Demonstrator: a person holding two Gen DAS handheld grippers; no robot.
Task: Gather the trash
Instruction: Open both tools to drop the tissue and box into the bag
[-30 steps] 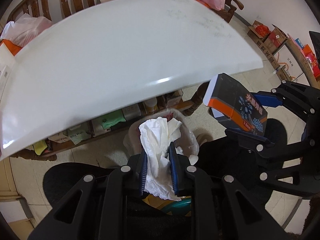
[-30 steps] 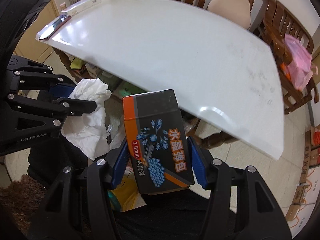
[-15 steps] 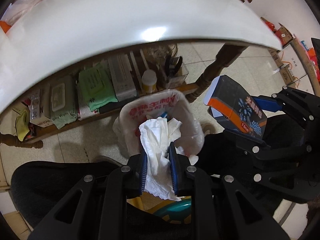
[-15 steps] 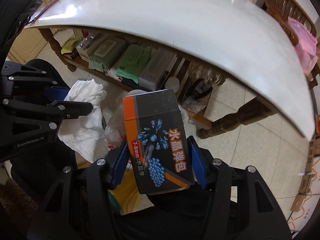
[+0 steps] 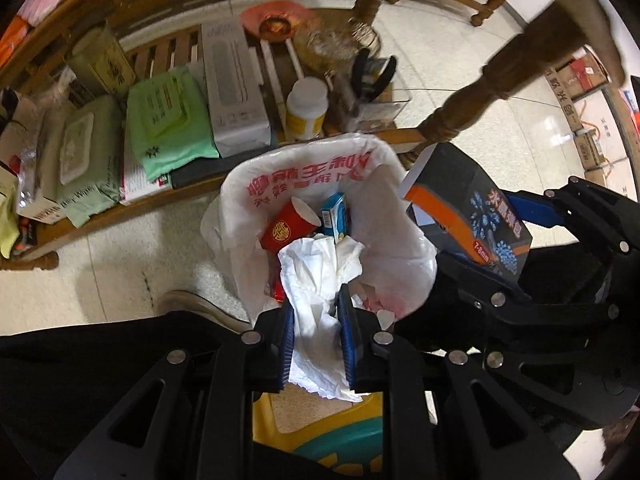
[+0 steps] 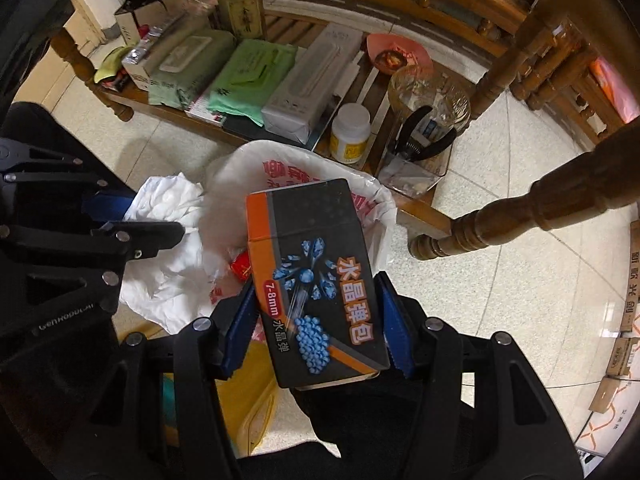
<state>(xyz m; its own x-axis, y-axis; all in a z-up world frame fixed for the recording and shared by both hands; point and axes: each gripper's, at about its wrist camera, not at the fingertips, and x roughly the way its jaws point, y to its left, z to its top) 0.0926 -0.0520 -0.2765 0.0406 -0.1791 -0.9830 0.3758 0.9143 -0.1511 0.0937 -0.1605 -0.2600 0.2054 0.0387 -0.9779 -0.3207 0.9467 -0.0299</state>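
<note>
My left gripper point(image 5: 316, 316) is shut on a crumpled white tissue point(image 5: 320, 276) and holds it over the near rim of a trash bin lined with a white bag with red print point(image 5: 312, 176). A red paper cup point(image 5: 286, 228) and a small blue box point(image 5: 334, 216) lie inside the bin. My right gripper point(image 6: 316, 312) is shut on a black and orange box with blue beads printed on it point(image 6: 316, 280), held over the bin's right side; the box also shows in the left wrist view point(image 5: 468, 216). The tissue also shows in the right wrist view point(image 6: 168, 216).
A low wooden shelf point(image 5: 100, 208) behind the bin holds wet-wipe packs point(image 5: 168, 120), a white box point(image 5: 234, 92), a white jar point(image 5: 306, 108) and a clear holder with pliers point(image 5: 372, 80). A turned table leg point(image 6: 520, 220) stands right. A yellow and green plastic stool point(image 5: 320, 432) sits below.
Both grippers have dropped below the white tabletop and closer to the bin. The tabletop has left the view and the bin's contents now show. Both grips are unchanged.
</note>
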